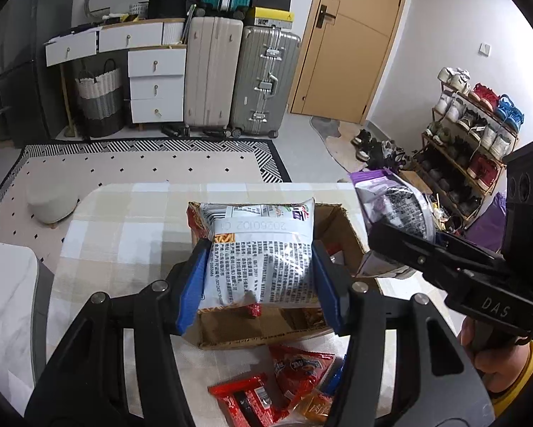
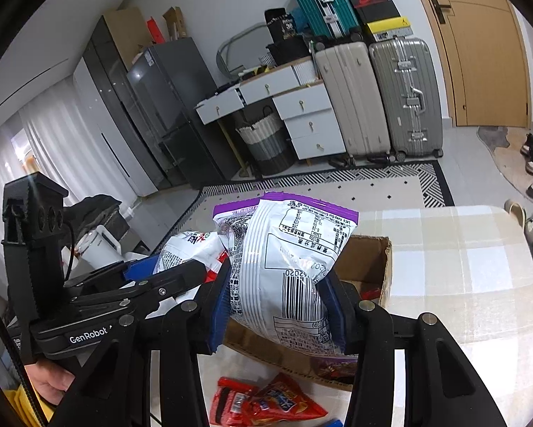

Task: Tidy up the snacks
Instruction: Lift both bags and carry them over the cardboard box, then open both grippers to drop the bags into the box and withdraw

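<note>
1. My left tongs [image 1: 259,270] gripped a white snack bag [image 1: 263,249] above the cardboard box [image 1: 341,227] on the bench [image 1: 131,220].
2. My right tongs [image 2: 280,306] clamped a purple-topped snack bag [image 2: 288,259] over the box's right side.
3. Next, I judged, both needed lowering inside before release.

My black left gripper [image 1: 259,277] and right gripper [image 2: 279,306] have blue pads, silver screws, GenRobot lettering, yellow sleeves.

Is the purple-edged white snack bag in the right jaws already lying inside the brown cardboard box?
No, the purple-edged white snack bag is clamped above the brown cardboard box.
</note>
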Demonstrator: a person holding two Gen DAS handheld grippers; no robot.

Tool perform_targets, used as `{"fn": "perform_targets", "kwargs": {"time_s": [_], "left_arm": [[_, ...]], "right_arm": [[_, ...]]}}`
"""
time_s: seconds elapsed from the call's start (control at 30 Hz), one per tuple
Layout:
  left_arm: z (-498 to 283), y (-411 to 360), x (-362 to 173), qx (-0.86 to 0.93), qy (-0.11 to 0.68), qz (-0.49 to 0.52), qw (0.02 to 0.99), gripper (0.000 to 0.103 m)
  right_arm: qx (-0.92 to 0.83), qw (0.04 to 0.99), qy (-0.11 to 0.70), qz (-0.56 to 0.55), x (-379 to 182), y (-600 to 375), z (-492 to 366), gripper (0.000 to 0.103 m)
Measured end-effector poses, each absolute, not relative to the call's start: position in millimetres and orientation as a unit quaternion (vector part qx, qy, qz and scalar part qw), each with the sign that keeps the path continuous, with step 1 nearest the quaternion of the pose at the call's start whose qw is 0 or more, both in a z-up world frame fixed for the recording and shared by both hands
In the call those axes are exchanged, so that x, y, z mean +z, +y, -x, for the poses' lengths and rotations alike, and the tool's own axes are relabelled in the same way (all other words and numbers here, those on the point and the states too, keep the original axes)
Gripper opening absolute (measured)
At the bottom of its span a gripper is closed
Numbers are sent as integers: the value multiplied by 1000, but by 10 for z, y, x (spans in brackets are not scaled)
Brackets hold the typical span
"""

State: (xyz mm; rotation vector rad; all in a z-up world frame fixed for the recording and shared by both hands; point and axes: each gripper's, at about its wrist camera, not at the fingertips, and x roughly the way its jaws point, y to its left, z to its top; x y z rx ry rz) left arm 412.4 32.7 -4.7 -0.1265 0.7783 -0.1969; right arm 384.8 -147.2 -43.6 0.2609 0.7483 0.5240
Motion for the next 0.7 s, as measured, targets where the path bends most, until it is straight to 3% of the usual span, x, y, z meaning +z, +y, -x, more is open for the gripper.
{"fn": "perform_targets", "kwargs": {"time_s": [0.7], "left_arm": [[-4883,84,-916,-96,434,58,894,53]], "right_arm": [[233,875,409,-112,-937,-1451,-4096,47]]}}
